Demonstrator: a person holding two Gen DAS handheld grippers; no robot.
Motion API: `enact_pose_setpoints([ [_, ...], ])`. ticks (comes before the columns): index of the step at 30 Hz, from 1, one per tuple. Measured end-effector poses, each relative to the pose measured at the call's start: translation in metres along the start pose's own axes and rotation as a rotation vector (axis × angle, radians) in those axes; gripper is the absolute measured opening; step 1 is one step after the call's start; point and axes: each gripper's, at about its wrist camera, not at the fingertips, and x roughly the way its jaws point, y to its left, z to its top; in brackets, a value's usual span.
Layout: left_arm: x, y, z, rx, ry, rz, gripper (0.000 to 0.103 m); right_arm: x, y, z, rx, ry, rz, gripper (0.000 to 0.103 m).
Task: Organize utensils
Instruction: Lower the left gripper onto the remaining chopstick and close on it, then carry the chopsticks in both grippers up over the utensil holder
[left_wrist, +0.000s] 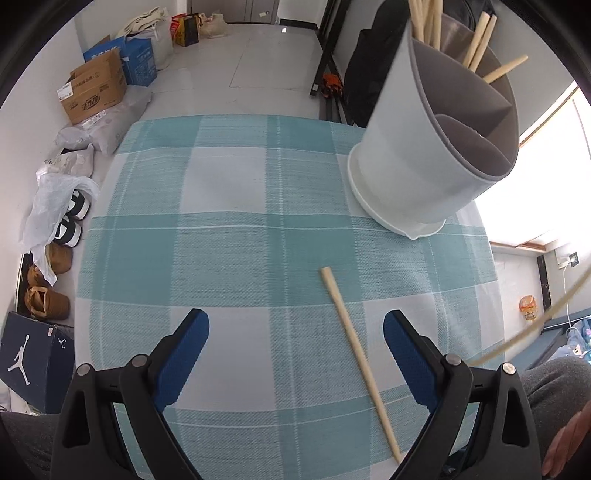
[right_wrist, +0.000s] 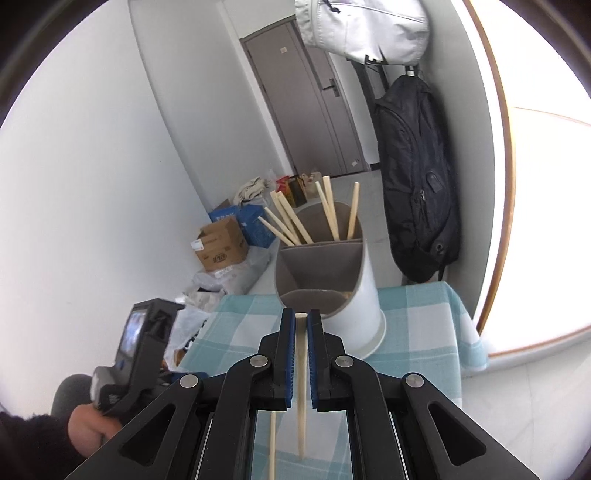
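Right gripper (right_wrist: 301, 321): jaws clamped on one chopstick (right_wrist: 301, 369), aimed at the divided holder (right_wrist: 354, 295) near the worktop's (left_wrist: 221, 236) far edge. Left gripper (left_wrist: 295, 350): jaws wide open, empty, above a loose chopstick (left_wrist: 354, 347) on open checked cloth.

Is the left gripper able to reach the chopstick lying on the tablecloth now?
Probably yes: the left gripper is open above the chopstick, which lies alone on the tablecloth between the fingers.
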Motion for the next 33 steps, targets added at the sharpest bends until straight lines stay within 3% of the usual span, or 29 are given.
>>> enact_pose_setpoints([
  [3, 0.012, -0.008, 0.005, 0.015, 0.051, 0.050, 0.086, -0.001, -0.010, -0.006, 0.023, -0.006, 0.013, 0.006],
  [5, 0.020, -0.013, 0.007, 0.022, 0.087, 0.062, 0.068, -0.005, -0.015, -0.007, 0.038, -0.016, 0.017, 0.006],
  [10, 0.037, -0.017, 0.009, 0.034, 0.167, 0.118, 0.059, -0.016, -0.023, -0.007, 0.054, -0.046, 0.024, 0.006],
  [11, 0.035, -0.018, 0.010, 0.033, 0.154, 0.125, 0.052, -0.017, -0.024, -0.007, 0.056, -0.052, 0.025, 0.006],
  [16, 0.036, -0.018, 0.010, 0.003, 0.148, 0.162, 0.048, -0.021, -0.029, -0.005, 0.081, -0.068, 0.046, 0.006],
  [22, 0.035, -0.016, 0.014, -0.058, 0.123, 0.159, 0.006, -0.027, -0.037, -0.006, 0.123, -0.066, 0.055, 0.006],
  [26, 0.037, -0.018, 0.016, -0.078, 0.095, 0.143, 0.003, -0.029, -0.038, -0.006, 0.121, -0.072, 0.052, 0.006],
  [30, 0.033, -0.014, 0.016, -0.110, 0.065, 0.065, 0.002, -0.028, -0.039, -0.006, 0.131, -0.070, 0.043, 0.006],
  [33, 0.016, -0.008, 0.015, -0.122, -0.023, 0.034, 0.002, -0.026, -0.040, -0.006, 0.131, -0.067, 0.035, 0.006],
])
